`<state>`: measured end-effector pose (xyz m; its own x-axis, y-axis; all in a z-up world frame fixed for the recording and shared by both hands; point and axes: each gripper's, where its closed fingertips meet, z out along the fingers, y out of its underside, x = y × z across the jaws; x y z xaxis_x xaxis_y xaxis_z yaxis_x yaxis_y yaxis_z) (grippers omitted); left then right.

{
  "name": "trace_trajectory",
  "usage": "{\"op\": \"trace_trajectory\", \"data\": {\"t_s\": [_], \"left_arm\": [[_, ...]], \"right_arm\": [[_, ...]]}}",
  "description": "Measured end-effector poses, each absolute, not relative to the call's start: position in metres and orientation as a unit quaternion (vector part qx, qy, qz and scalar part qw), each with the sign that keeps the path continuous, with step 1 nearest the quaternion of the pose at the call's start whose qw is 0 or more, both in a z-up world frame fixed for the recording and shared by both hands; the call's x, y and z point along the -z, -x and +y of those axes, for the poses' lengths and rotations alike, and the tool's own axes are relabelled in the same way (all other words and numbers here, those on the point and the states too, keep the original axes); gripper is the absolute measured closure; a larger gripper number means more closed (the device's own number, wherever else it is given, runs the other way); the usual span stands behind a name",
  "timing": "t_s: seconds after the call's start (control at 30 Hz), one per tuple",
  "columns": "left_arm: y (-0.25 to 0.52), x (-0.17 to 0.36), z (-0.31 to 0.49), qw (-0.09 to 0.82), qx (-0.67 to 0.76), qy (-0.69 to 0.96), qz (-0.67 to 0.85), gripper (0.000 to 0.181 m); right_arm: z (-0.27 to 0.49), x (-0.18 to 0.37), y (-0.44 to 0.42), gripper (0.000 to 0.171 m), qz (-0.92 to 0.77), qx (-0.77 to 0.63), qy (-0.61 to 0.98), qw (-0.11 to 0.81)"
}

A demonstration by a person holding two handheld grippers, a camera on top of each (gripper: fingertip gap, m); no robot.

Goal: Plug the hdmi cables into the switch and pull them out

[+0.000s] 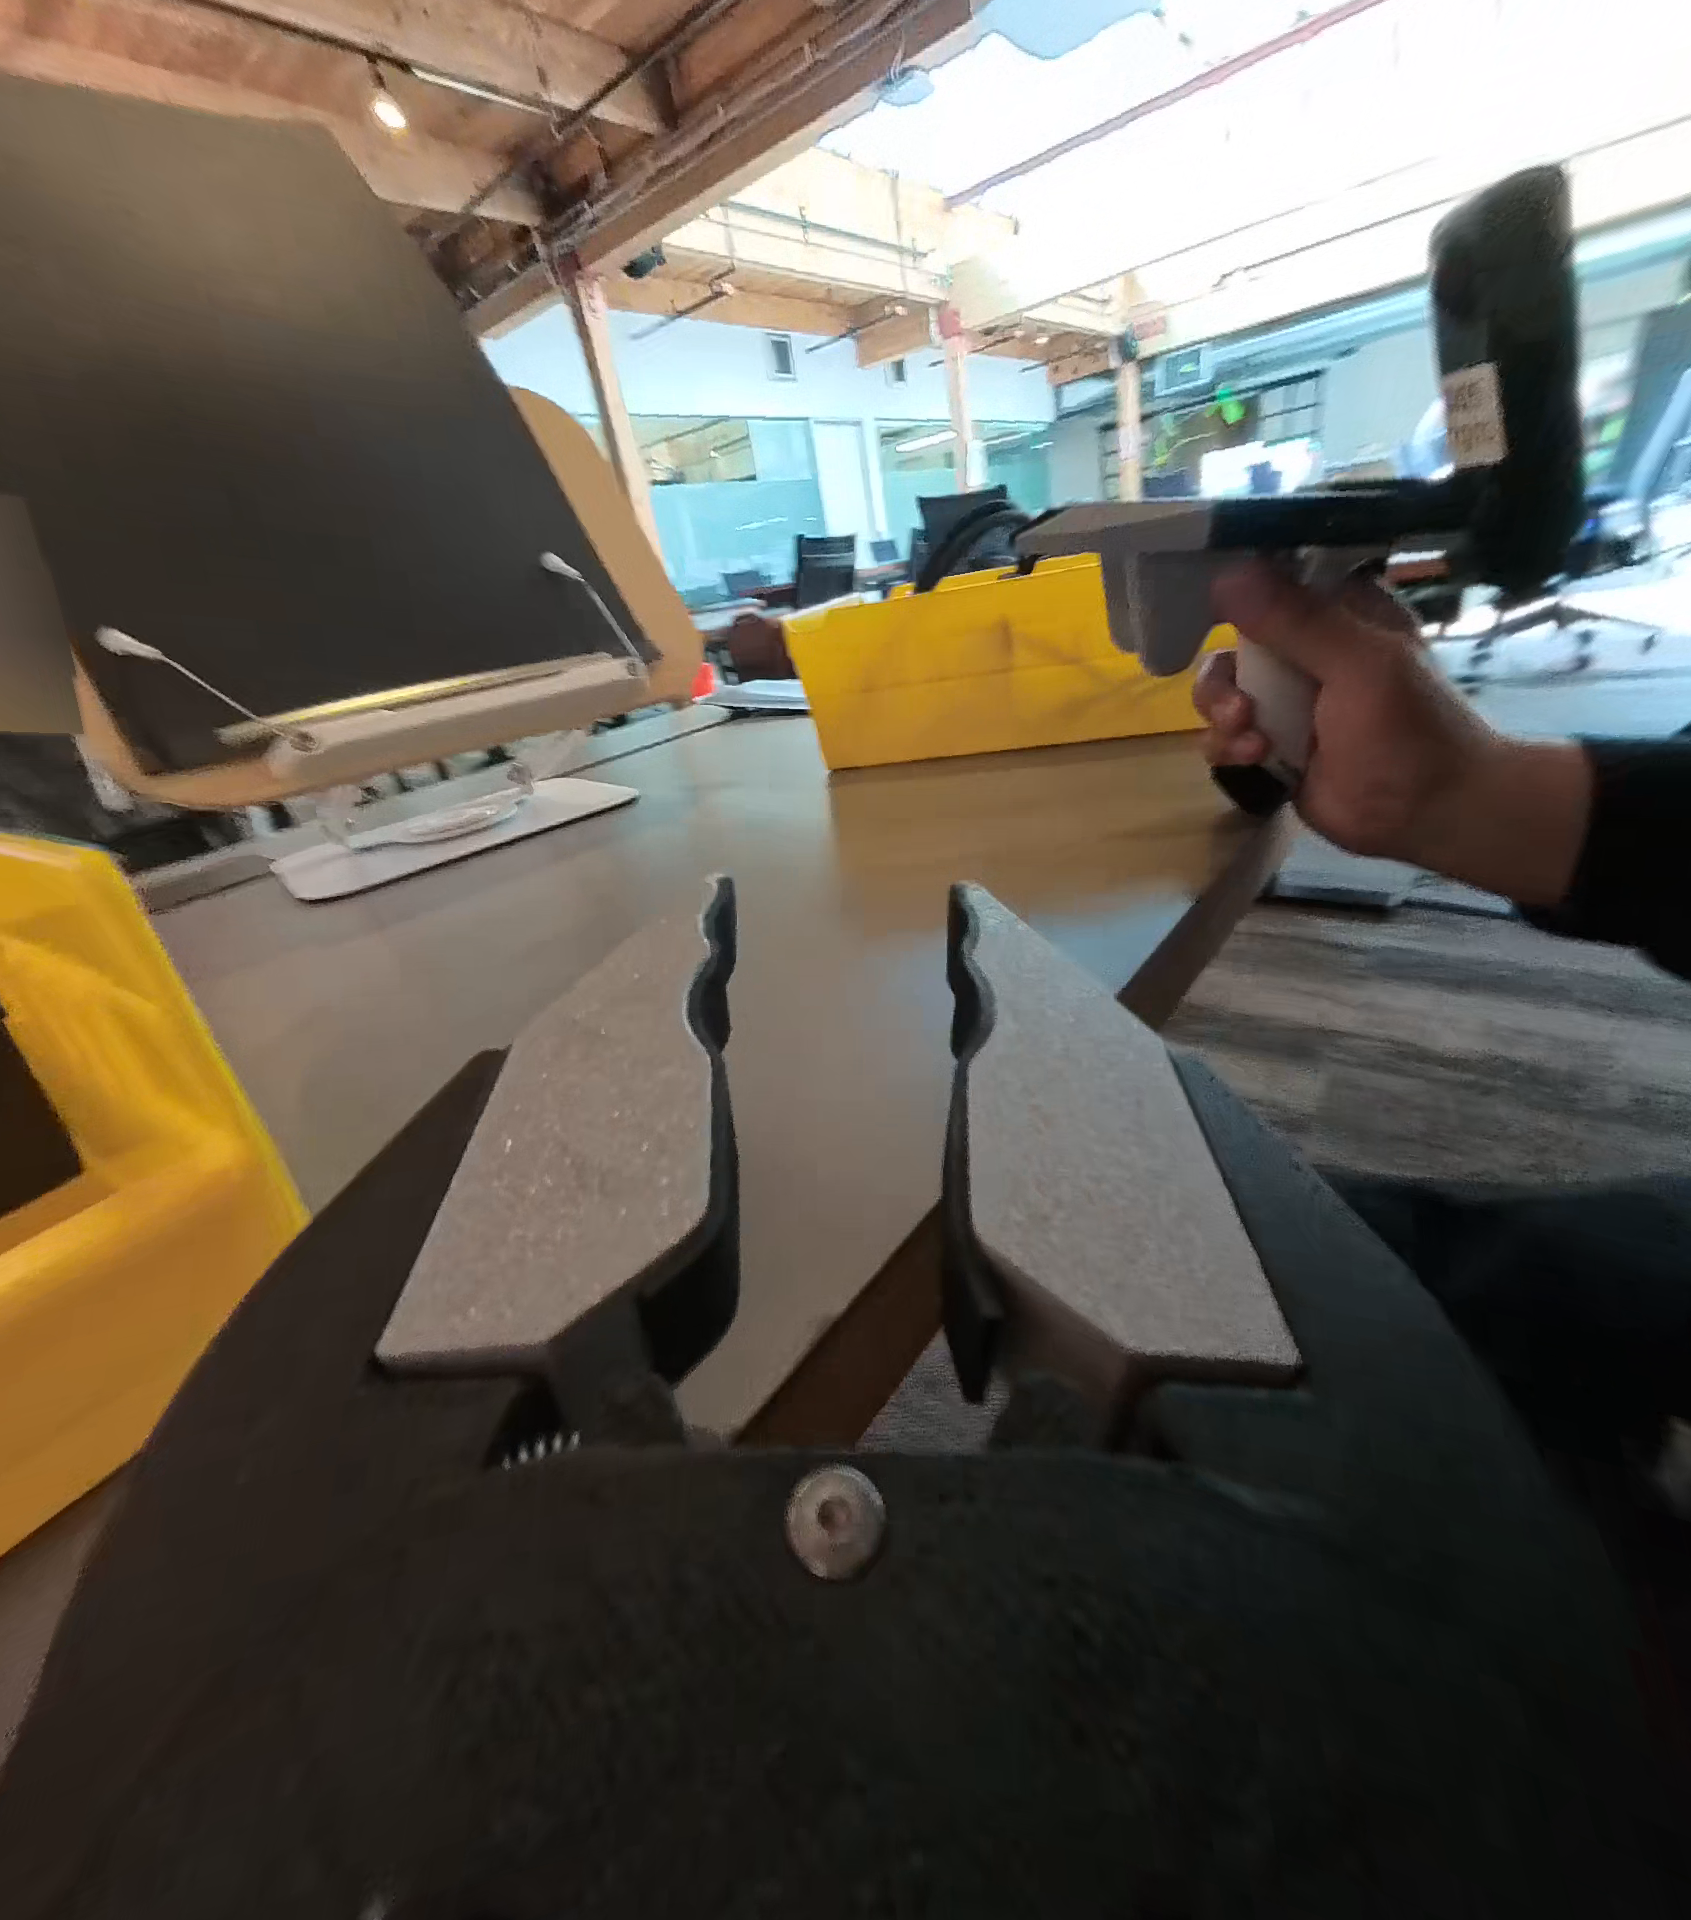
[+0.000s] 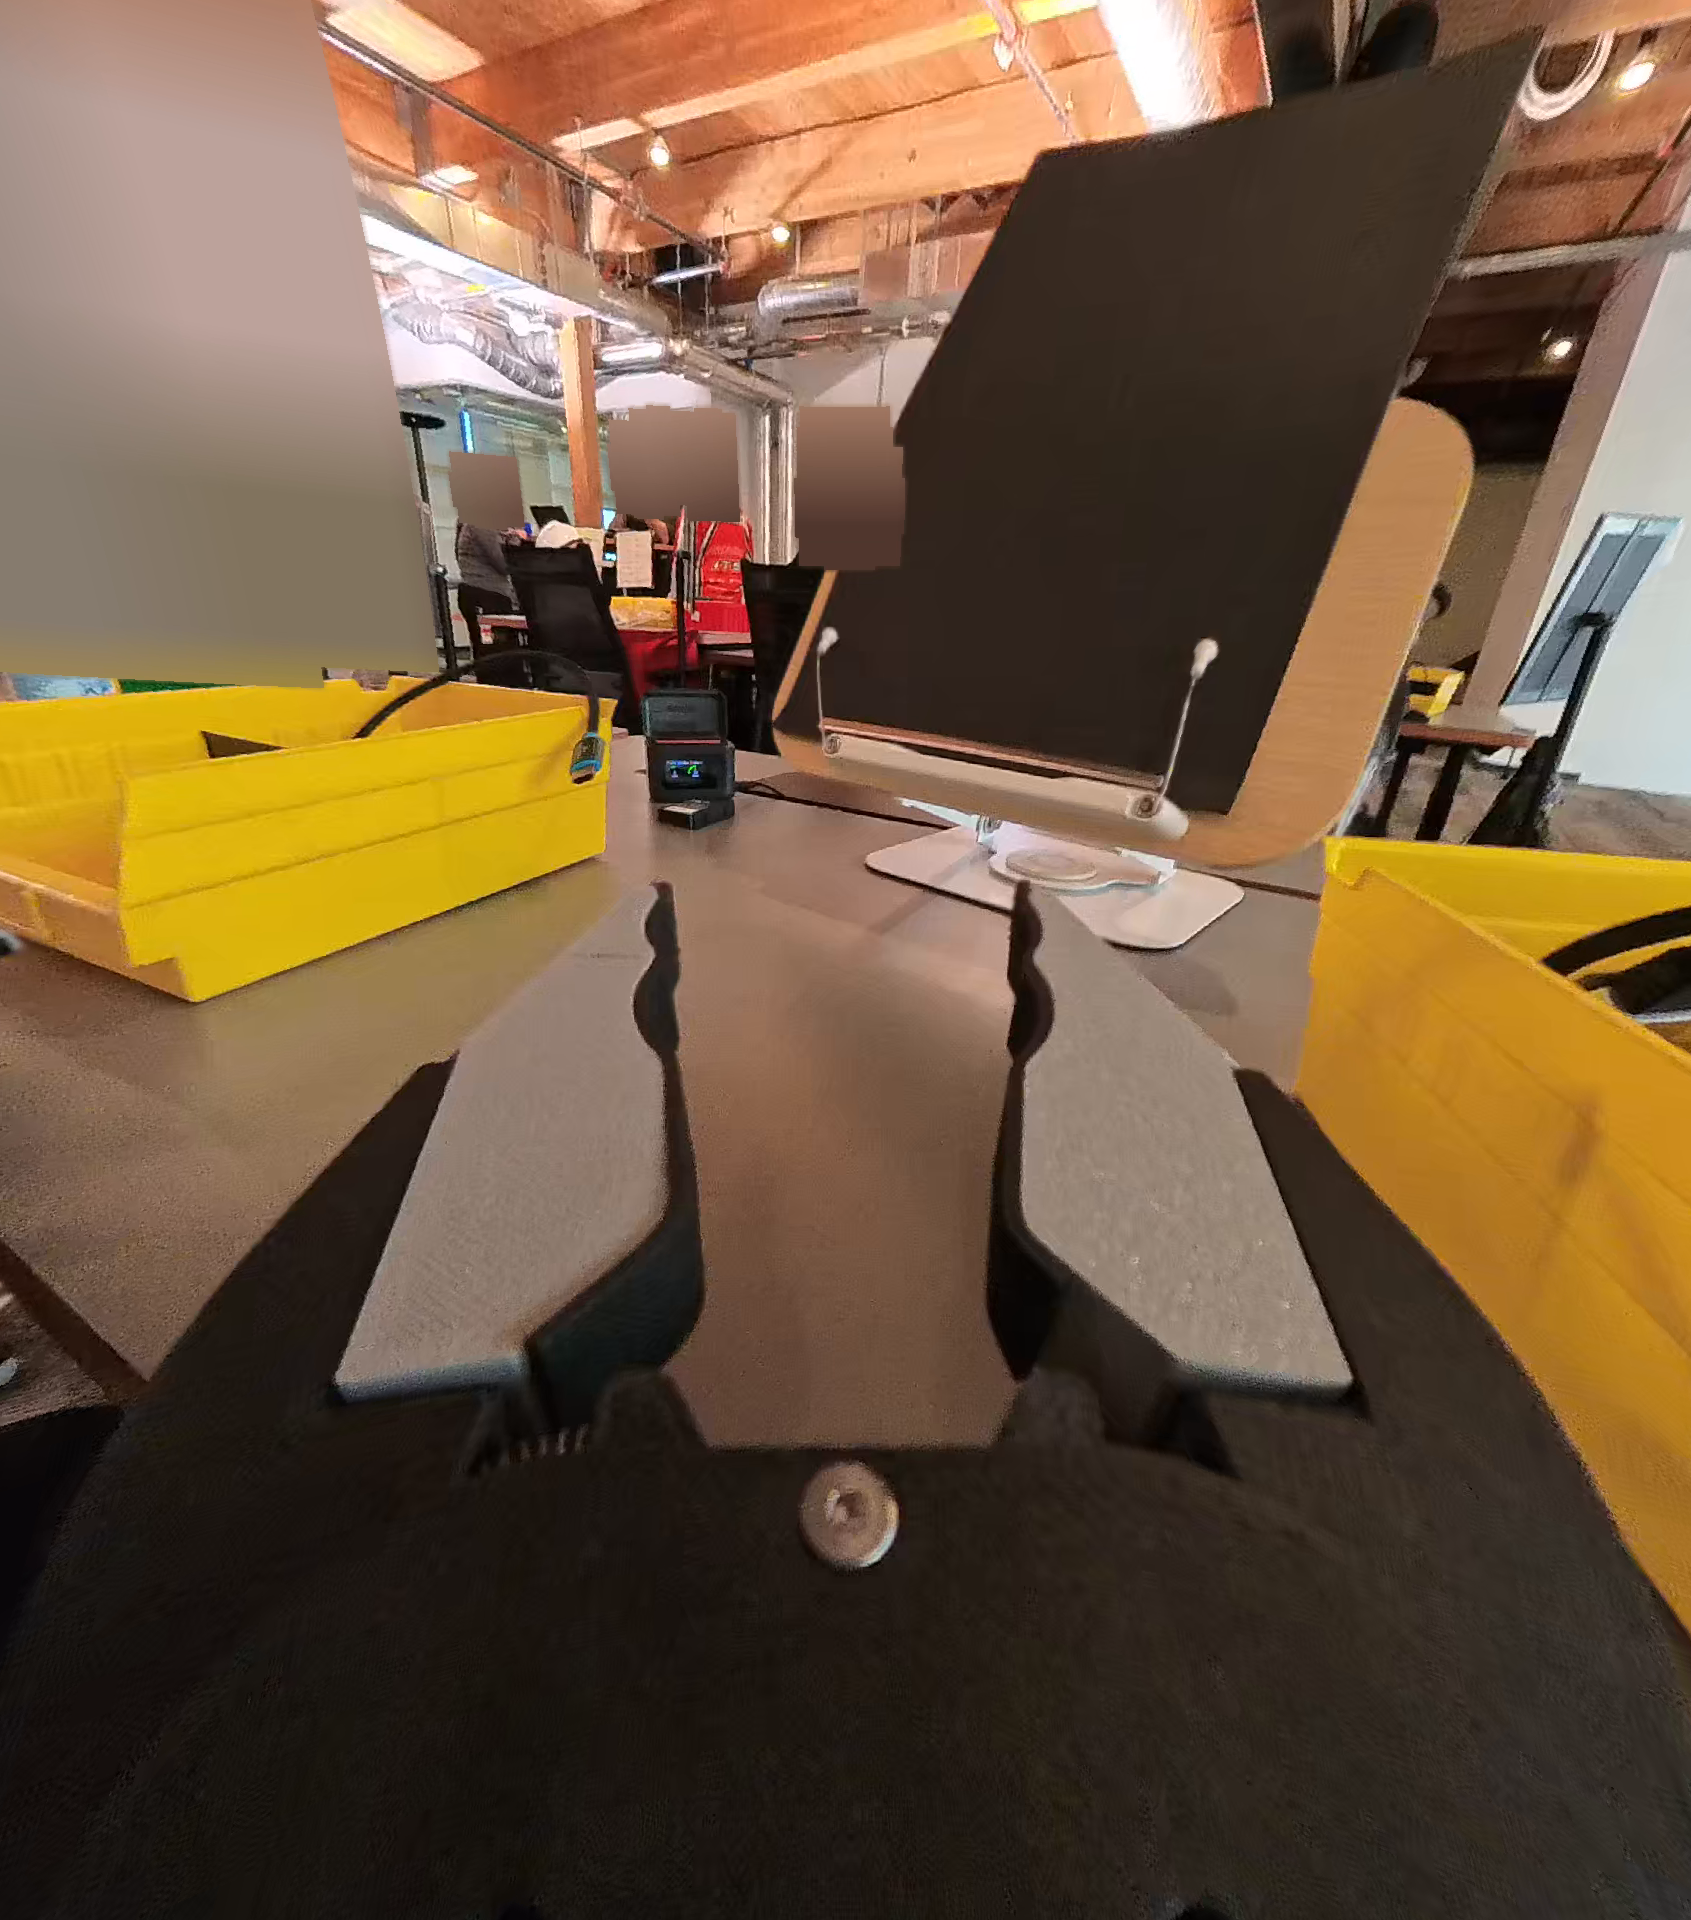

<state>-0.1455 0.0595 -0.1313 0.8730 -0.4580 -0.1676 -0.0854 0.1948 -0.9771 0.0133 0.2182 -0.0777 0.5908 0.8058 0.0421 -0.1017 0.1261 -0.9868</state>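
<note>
Black HDMI cable (image 2: 508, 691) overhangs the yellow bin (image 2: 301, 831), left of the spread right tool (image 2: 841, 925).

L gripper (image 1: 841, 935) open, empty, over table (image 1: 820, 831).

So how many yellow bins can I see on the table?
2. One yellow bin stands on the left side of the table, with a cable arching over its rim. The other yellow bin stands on the right, with dark cables inside. More may be out of frame.
</note>
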Motion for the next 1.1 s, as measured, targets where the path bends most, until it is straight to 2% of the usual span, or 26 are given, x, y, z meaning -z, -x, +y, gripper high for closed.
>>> {"op": "trace_trajectory", "data": {"t_s": [0.1, 0.2, 0.27, 0.37, 0.47, 0.53, 0.7, 0.83, 0.9, 1.1], "left_arm": [[0.149, 0.126, 0.047, 0.759, 0.102, 0.609, 0.206, 0.148], [0.153, 0.126, 0.043, 0.758, 0.076, 0.614, 0.205, 0.145], [0.161, 0.123, 0.04, 0.756, 0.061, 0.623, 0.19, 0.138], [0.172, 0.119, 0.039, 0.752, 0.013, 0.635, 0.179, 0.129], [0.185, 0.115, 0.042, 0.738, -0.004, 0.66, 0.14, 0.122], [0.193, 0.115, 0.046, 0.714, 0.013, 0.692, 0.105, 0.117], [0.216, 0.114, 0.054, 0.674, -0.029, 0.734, 0.079, 0.11], [0.233, 0.11, 0.068, 0.646, -0.013, 0.762, 0.041, 0.096], [0.243, 0.106, 0.077, 0.643, -0.009, 0.765, 0.018, 0.093], [0.267, 0.121, 0.116, 0.609, -0.049, 0.792, -0.008, 0.091]], "right_arm": [[0.214, 0.076, -0.006, 0.12, -0.316, -0.325, 0.562, 0.692], [0.216, 0.084, 0.004, 0.113, -0.322, -0.337, 0.588, 0.661], [0.22, 0.087, 0.004, 0.106, -0.31, -0.341, 0.607, 0.647], [0.217, 0.091, -0.001, 0.107, -0.299, -0.357, 0.63, 0.621], [0.22, 0.089, -0.017, 0.102, -0.306, -0.318, 0.65, 0.619], [0.228, 0.081, -0.037, 0.094, -0.286, -0.295, 0.672, 0.616], [0.232, 0.042, -0.093, 0.101, -0.241, -0.296, 0.682, 0.624], [0.228, 0.025, -0.127, 0.102, -0.252, -0.295, 0.697, 0.603], [0.229, 0.027, -0.138, 0.092, -0.262, -0.283, 0.71, 0.589], [0.242, 0.059, -0.157, 0.086, -0.285, -0.218, 0.756, 0.548]]}}
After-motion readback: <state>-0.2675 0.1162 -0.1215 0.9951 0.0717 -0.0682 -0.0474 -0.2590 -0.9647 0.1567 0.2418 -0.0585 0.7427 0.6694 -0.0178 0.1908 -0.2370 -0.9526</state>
